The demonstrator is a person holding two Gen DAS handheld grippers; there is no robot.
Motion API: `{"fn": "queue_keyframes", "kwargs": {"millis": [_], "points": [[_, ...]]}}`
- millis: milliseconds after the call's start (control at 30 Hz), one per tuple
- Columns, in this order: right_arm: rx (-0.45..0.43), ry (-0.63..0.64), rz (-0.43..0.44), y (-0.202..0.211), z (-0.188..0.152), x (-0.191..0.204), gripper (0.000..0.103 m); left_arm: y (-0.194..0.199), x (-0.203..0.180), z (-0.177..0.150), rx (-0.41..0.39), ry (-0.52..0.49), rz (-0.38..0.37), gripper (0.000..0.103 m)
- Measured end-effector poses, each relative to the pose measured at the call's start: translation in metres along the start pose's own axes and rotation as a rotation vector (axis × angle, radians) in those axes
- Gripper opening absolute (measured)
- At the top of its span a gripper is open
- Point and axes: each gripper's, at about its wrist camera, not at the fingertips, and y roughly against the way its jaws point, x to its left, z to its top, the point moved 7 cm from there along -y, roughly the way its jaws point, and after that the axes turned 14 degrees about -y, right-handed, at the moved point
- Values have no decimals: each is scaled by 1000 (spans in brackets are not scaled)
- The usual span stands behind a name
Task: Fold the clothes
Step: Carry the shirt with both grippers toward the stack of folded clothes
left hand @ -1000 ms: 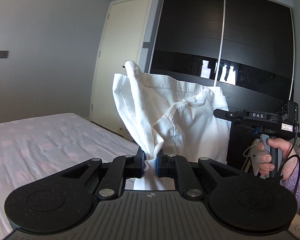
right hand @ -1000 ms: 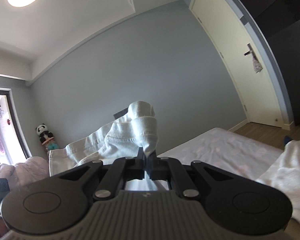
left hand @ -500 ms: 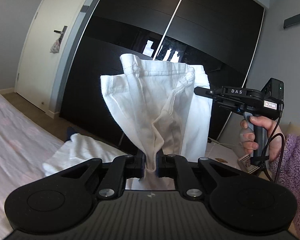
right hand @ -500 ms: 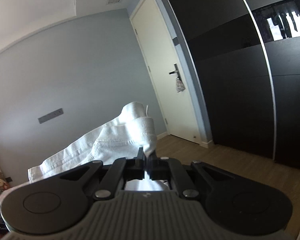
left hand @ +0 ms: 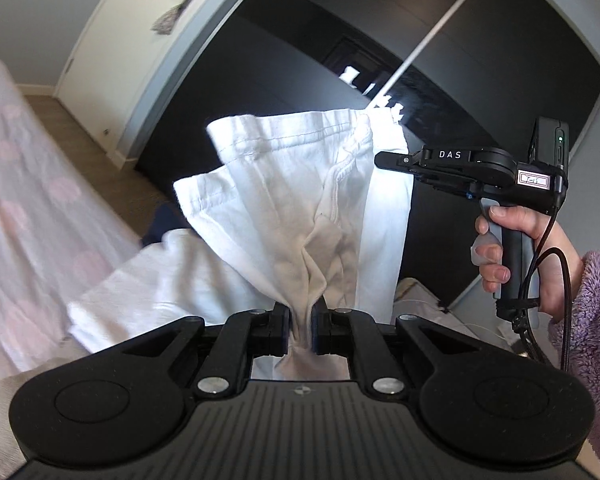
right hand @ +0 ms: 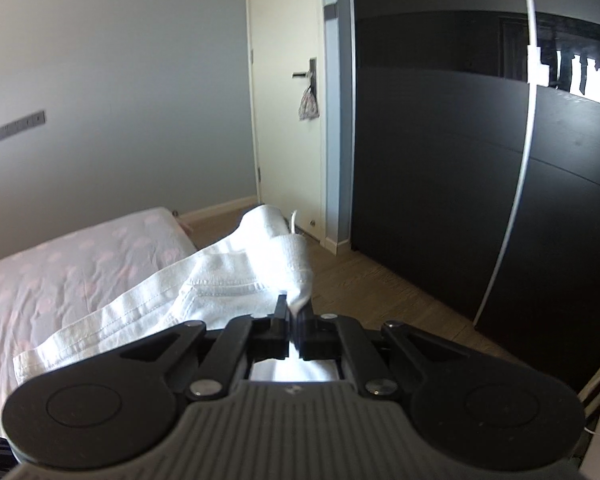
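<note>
Garment [left hand: 284,216] hem pinched both ends; bed [right hand: 80,272] edge left; wardrobe [right hand: 440,180] ahead.

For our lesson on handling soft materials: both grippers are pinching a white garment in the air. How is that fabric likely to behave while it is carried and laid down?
The white garment looks floppy: it bunches into creases at the left gripper and hangs in folds. It probably sags between grips, as it drapes beside the right gripper. Its thick stitched seams suggest moderate weight, so it should settle rather than flutter.
</note>
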Motion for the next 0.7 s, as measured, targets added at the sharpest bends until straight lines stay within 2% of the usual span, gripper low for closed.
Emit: {"fn": "queue_keyframes", "kwargs": {"millis": [133,300,333,400,500,633,700], "points": [[60,51,4,-55,-19,25,4,-5,35,-14,33,32,27,8],[122,107,-42,-103,-44,43,6,-10,59,-34,73,59,43,8],[131,114,-47,-106,-48,47,7,-9,60,-36,84,55,46,8],[130,109,-69,-107,-51,48,21,-9,61,-40,102,51,54,8],[118,71,-84,-106,-39,37,28,-3,57,-42,124,53,78,8],[118,13,-101,-83,-41,8,29,-3,57,-46,143,50,94,8],[122,-60,-121,-65,-50,-21,33,-4,56,-49,150,44,105,8]]}}
